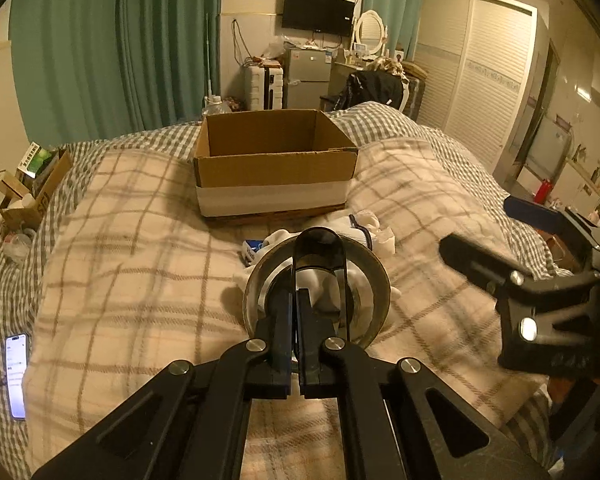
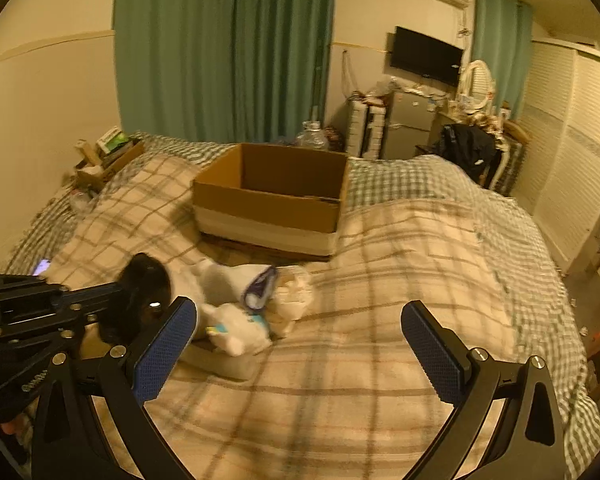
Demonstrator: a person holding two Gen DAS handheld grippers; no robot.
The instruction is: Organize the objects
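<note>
Bed [image 1: 132, 264] bears a box [image 1: 274, 168]; left gripper [image 1: 296, 308] pinches a bowl [image 1: 374, 280] rim before it, right gripper [image 2: 300, 344] wide; bowl could slip.

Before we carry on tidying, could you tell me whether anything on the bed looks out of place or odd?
Yes: a phone lies with its screen lit at the bed's left edge, cable attached, easy to knock. White items sit in a loose heap on the blanket, outside the cardboard box. The left gripper is shut on a round metal lid; the right gripper is open.
</note>
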